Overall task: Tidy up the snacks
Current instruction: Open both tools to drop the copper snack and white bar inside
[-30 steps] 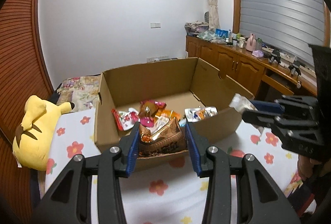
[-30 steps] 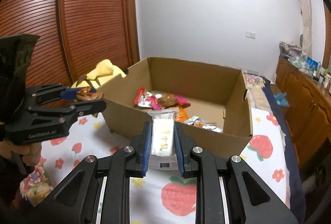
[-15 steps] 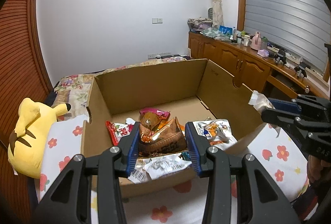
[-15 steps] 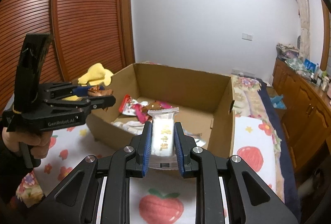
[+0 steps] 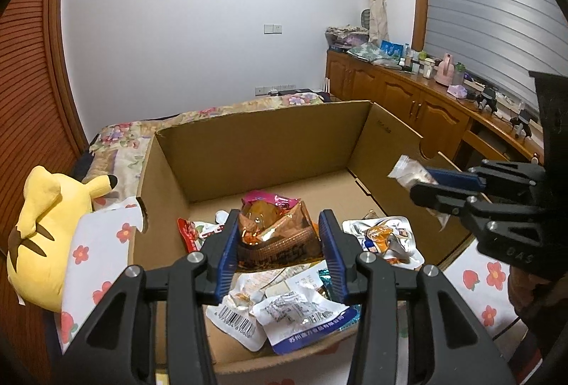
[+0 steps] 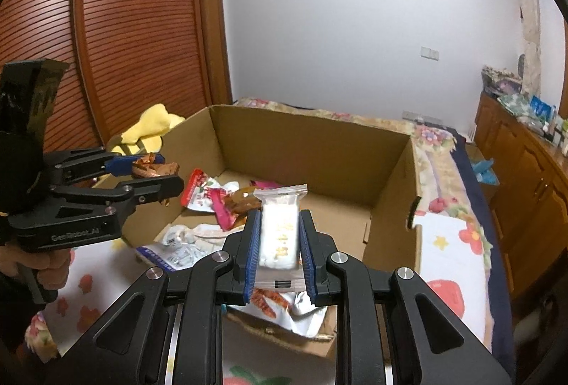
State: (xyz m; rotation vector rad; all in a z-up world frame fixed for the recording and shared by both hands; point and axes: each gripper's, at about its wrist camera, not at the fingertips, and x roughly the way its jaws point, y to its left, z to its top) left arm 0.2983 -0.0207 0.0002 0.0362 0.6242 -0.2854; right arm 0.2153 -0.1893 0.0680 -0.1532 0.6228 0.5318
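An open cardboard box sits on a flowered bed and holds several snack packets. My left gripper is shut on a brown and orange snack packet and holds it over the box's near part. It also shows in the right wrist view at the left. My right gripper is shut on a white wrapped snack above the box's near edge. It shows in the left wrist view at the right, over the box's right wall.
A yellow plush toy lies left of the box. A wooden cabinet with bottles and clutter runs along the right wall. A slatted wooden wardrobe stands at the left. Loose packets lie in the box's near corner.
Both grippers have moved forward and now hang over the box, each still holding its snack. The box looks larger and closer in both views.
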